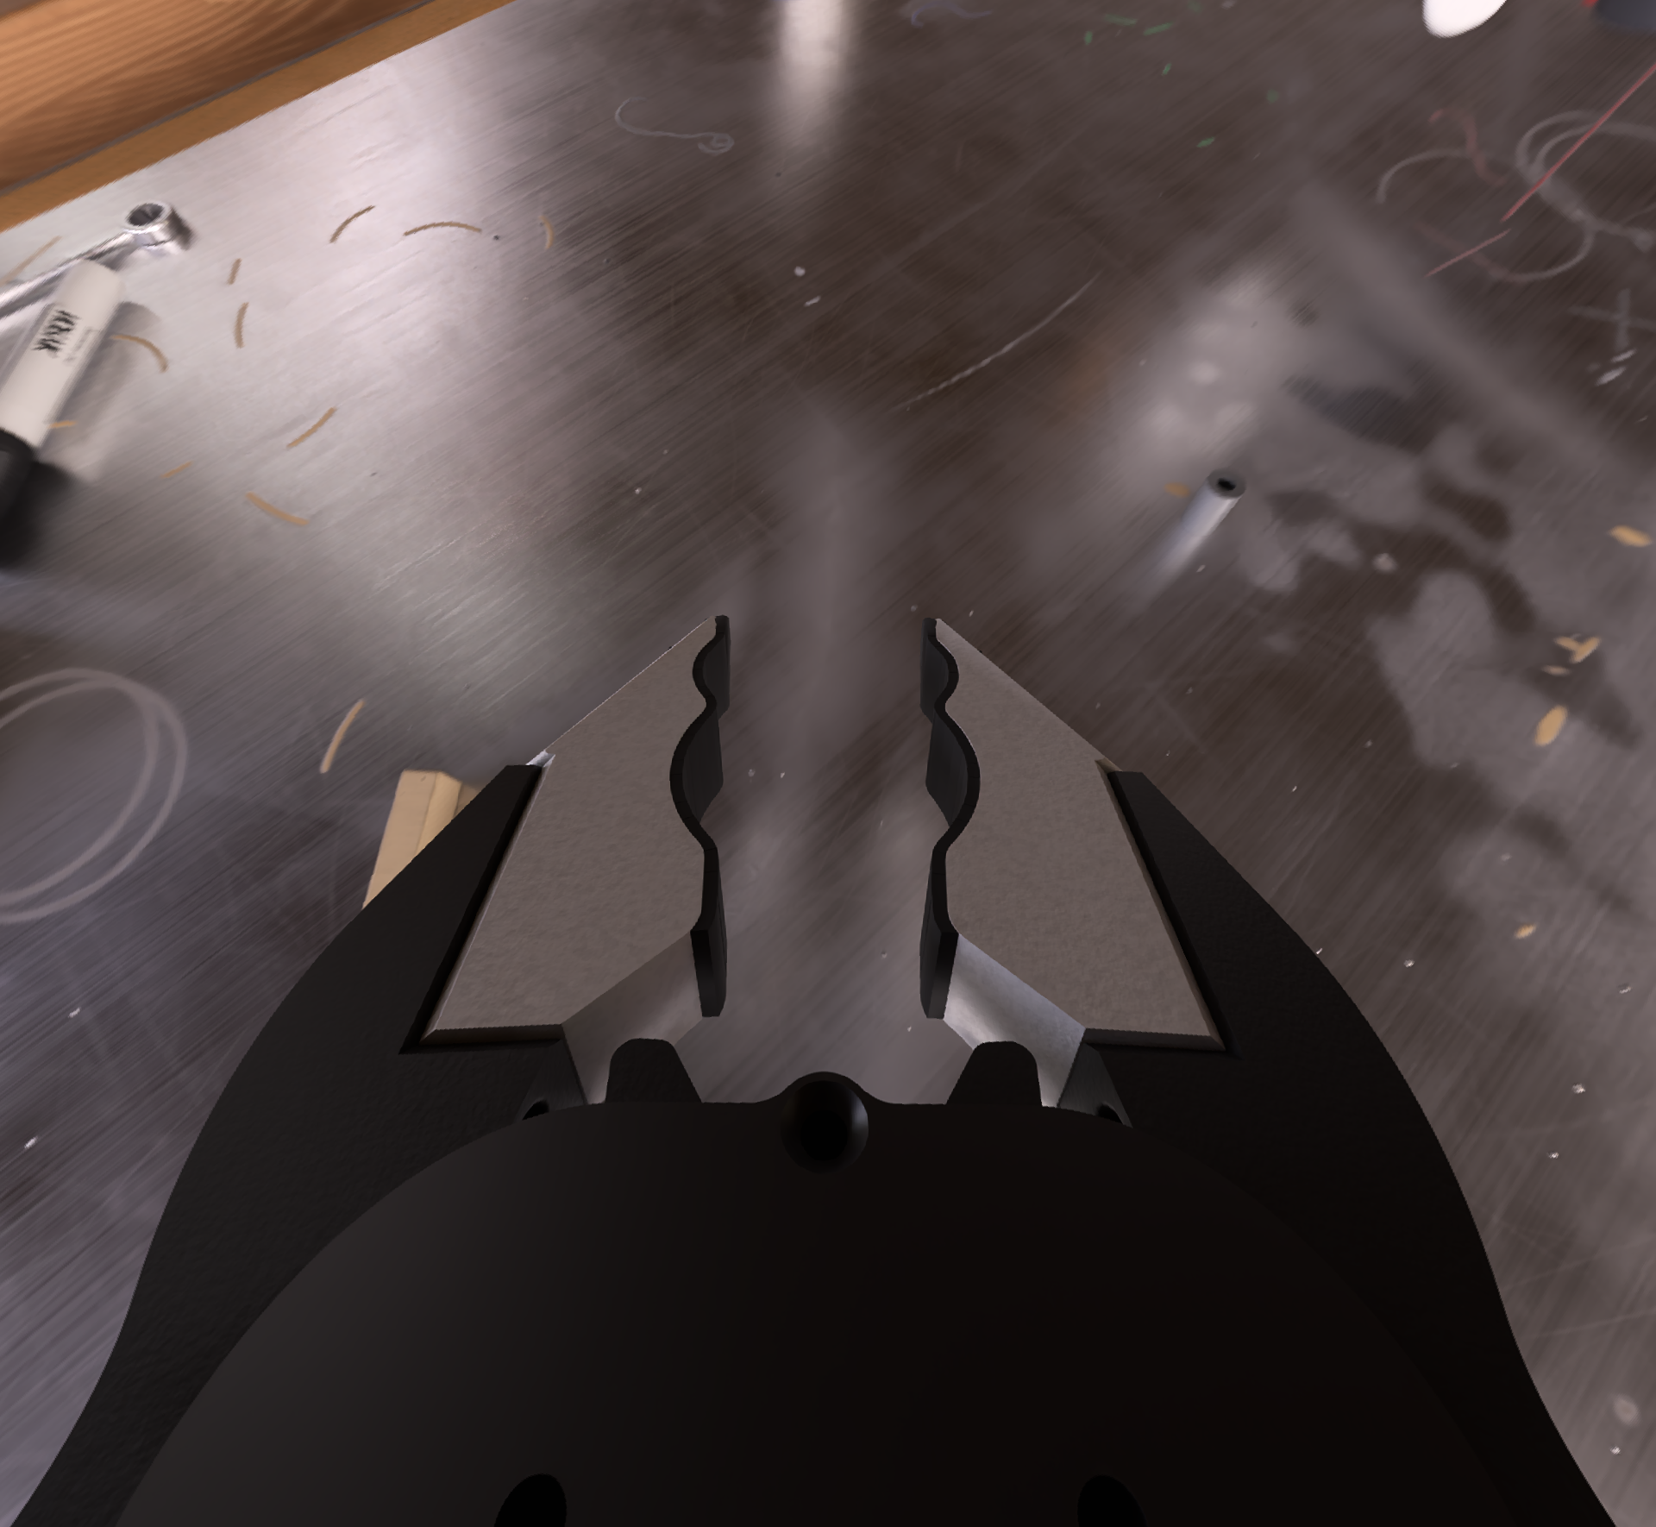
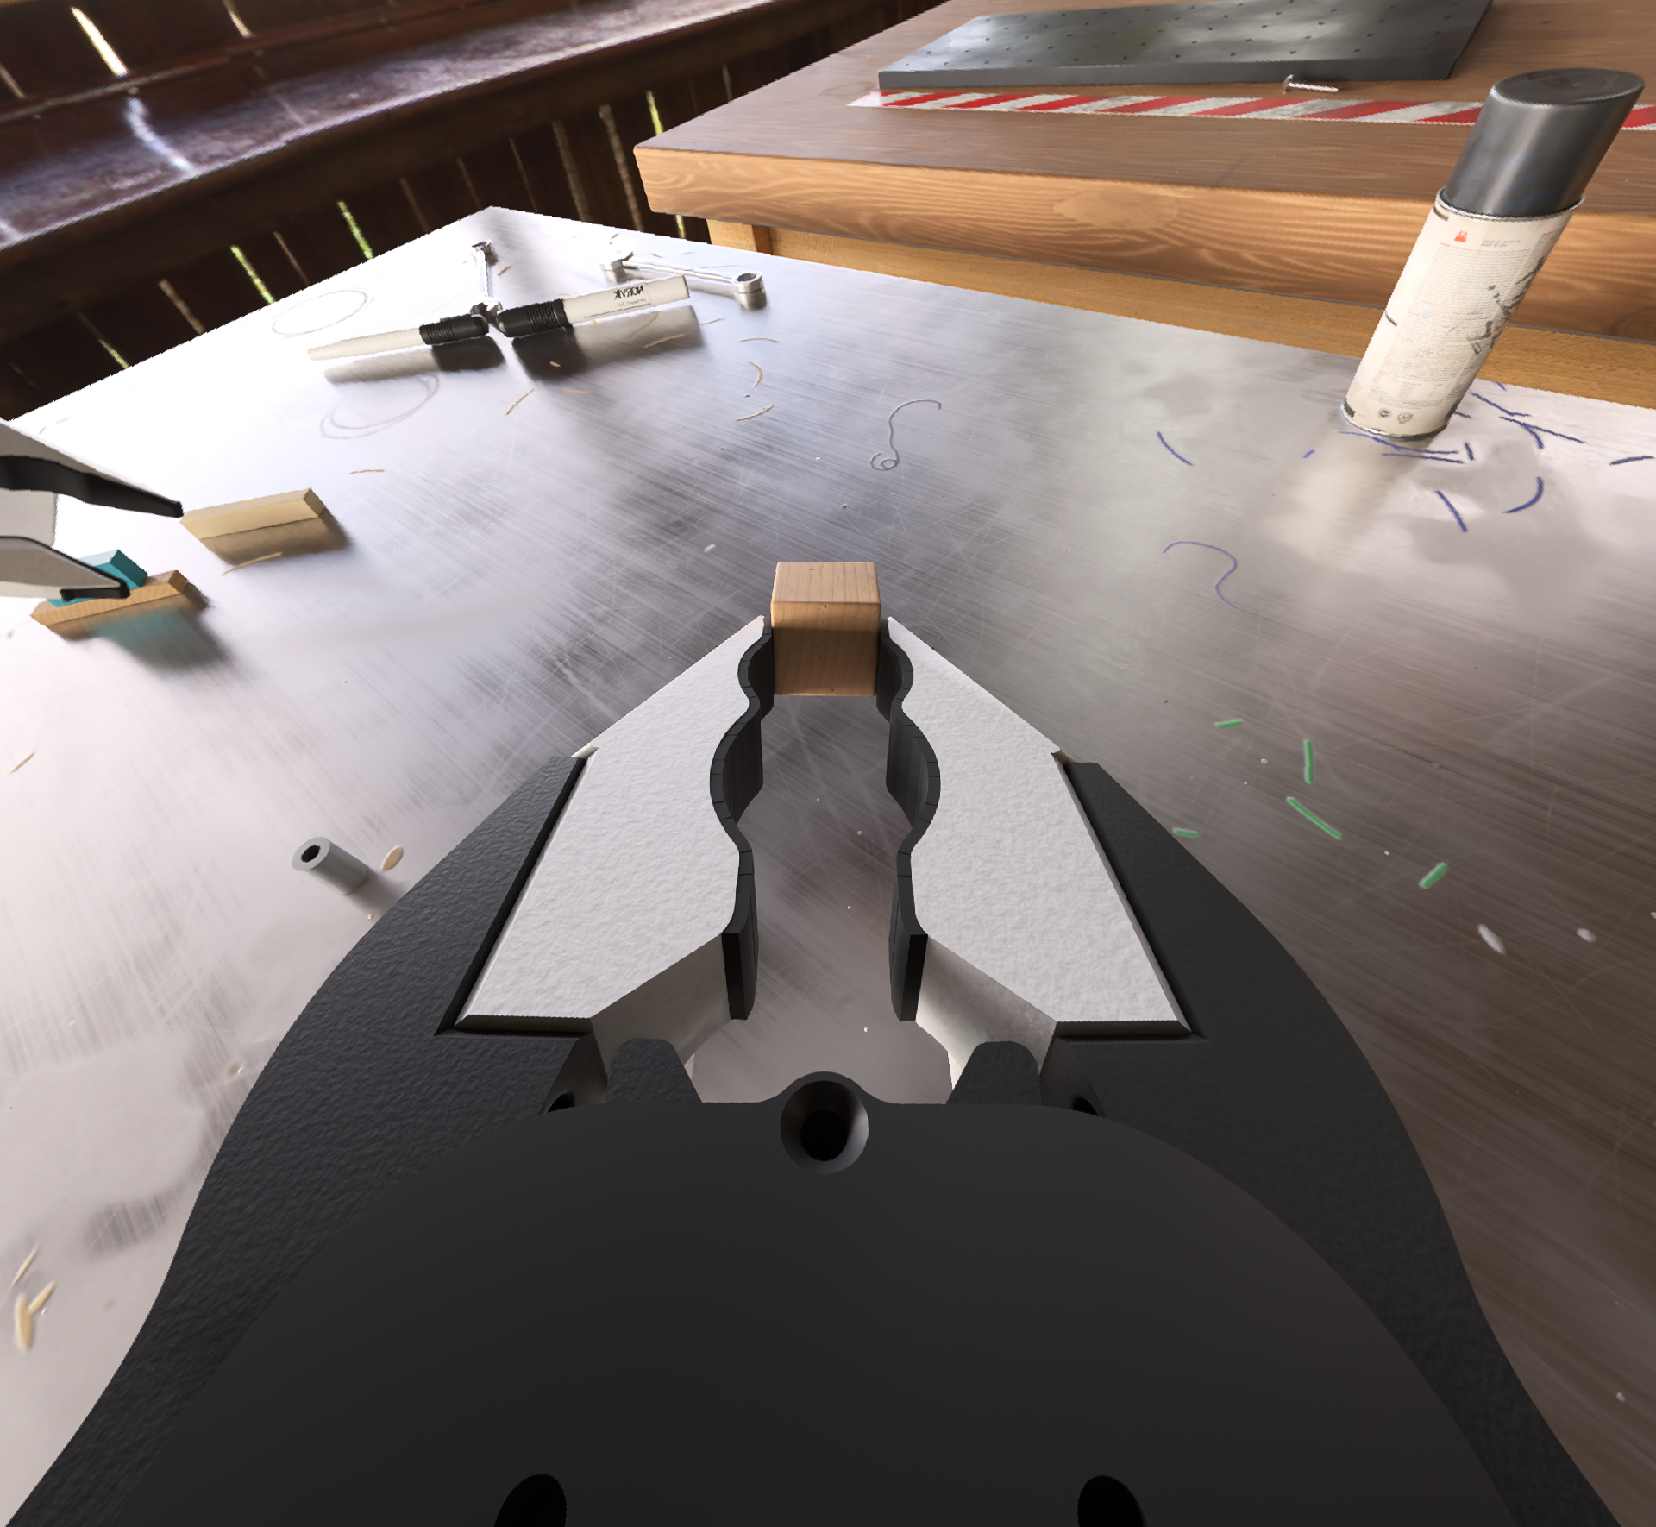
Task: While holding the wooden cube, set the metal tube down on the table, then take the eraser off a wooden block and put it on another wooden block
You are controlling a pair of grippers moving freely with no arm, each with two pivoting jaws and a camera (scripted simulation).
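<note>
My right gripper (image 2: 823,632) is shut on the wooden cube (image 2: 823,601) and holds it at its fingertips above the metal table (image 2: 1075,588). The metal tube (image 2: 330,864) lies on its side on the table, left of the right gripper; it also shows in the left wrist view (image 1: 1205,516). My left gripper (image 1: 826,632) is open and empty. In the right wrist view it (image 2: 148,549) hovers at the far left. There its lower fingertip is by the teal eraser (image 2: 116,568), which lies on a flat wooden block (image 2: 161,592). A second wooden block (image 2: 260,520) lies just beyond. The left wrist view shows only a block corner (image 1: 417,821); the eraser is hidden.
Two markers (image 2: 573,310) and wrenches (image 2: 690,278) lie at the table's far left. A spray can (image 2: 1479,256) stands at the far right. Behind is a higher wooden bench (image 2: 986,202) with a grey perforated plate (image 2: 1192,41). Shavings litter the table.
</note>
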